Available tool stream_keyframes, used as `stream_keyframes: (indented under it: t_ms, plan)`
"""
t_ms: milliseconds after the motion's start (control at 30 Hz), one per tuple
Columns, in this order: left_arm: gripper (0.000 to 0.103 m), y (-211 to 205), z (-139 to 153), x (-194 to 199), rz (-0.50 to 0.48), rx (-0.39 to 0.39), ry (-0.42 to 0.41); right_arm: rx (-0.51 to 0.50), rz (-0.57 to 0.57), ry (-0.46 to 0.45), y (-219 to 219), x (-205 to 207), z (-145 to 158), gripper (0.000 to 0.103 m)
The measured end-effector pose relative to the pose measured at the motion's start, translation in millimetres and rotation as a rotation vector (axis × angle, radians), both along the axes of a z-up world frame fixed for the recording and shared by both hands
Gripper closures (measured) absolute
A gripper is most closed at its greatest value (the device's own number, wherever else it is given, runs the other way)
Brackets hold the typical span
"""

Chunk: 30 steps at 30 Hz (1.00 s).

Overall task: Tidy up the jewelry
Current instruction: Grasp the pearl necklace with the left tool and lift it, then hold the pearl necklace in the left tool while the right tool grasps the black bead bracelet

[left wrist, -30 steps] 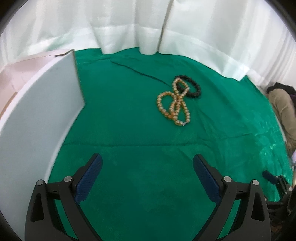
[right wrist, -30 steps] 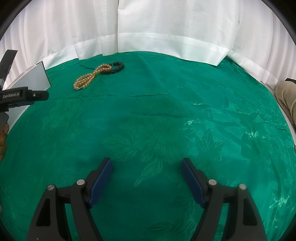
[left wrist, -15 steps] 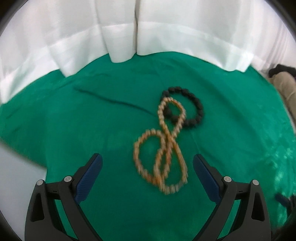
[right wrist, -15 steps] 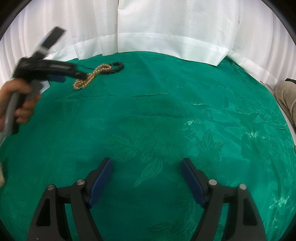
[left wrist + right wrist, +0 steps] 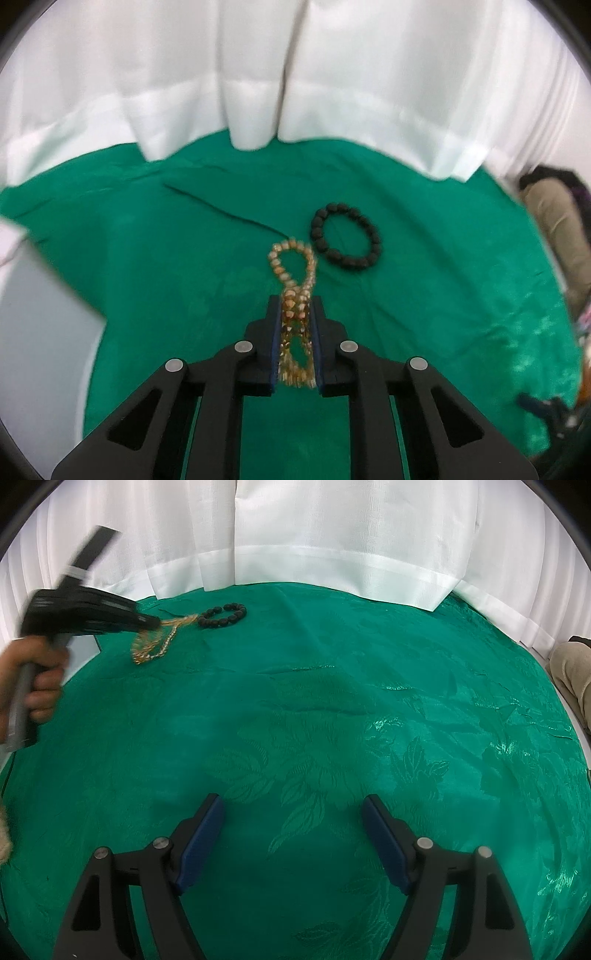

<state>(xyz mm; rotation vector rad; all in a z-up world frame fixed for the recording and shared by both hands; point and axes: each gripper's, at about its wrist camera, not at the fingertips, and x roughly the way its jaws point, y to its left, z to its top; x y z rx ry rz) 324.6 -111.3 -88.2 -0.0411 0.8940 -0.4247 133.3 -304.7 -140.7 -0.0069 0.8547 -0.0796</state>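
Note:
A gold bead necklace (image 5: 291,266) is pinched between the blue pads of my left gripper (image 5: 294,306), whose jaws are closing on it. One loop sticks out past the fingertips and another hangs behind them. In the right wrist view the necklace (image 5: 151,650) dangles from the left gripper (image 5: 155,622) down to the green cloth. A black bead bracelet (image 5: 352,261) lies flat on the cloth just to the right, apart from the necklace. My right gripper (image 5: 293,834) stands open over bare cloth with nothing between its fingers.
A white box (image 5: 37,332) stands at the left edge of the green cloth (image 5: 332,720). White curtains (image 5: 295,74) close off the back. A person's hand (image 5: 40,686) holds the left gripper's handle. A person's trouser leg (image 5: 554,221) shows at the far right.
My left gripper moved forward over the gold necklace and shut on it. The necklace no longer overlaps the black bracelet. The right gripper kept still.

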Motion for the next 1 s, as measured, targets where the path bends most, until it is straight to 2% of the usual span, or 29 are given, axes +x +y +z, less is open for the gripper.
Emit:
stream_keyframes:
  t_ms: [33,100,333,733,1000]
  plan:
    - [0.098,9.8,10.7,-11.1,0.003,-0.034,-0.005,0.0,0.0,0.0,0.0,-0.1,0.0,0.024]
    - [0.098,24.5,29.3,-32.0,0.002,-0.079,-0.022,0.0,0.0,0.0,0.1,0.0,-0.1,0.024]
    - [0.098,60.9,76.2,-105.4,-0.016,-0.144,-0.089,-0.001,-0.001,0.0,0.3,-0.1,-0.2,0.024]
    - [0.098,120.3,85.8,-168.2,0.049,-0.212,-0.039,-0.001,-0.001,0.0,0.4,0.0,-0.2,0.024]
    - [0.098,146.7,101.2,-203.0,0.081,-0.226,-0.064,-0.001,-0.001,0.0,0.3,0.2,-0.5,0.024]
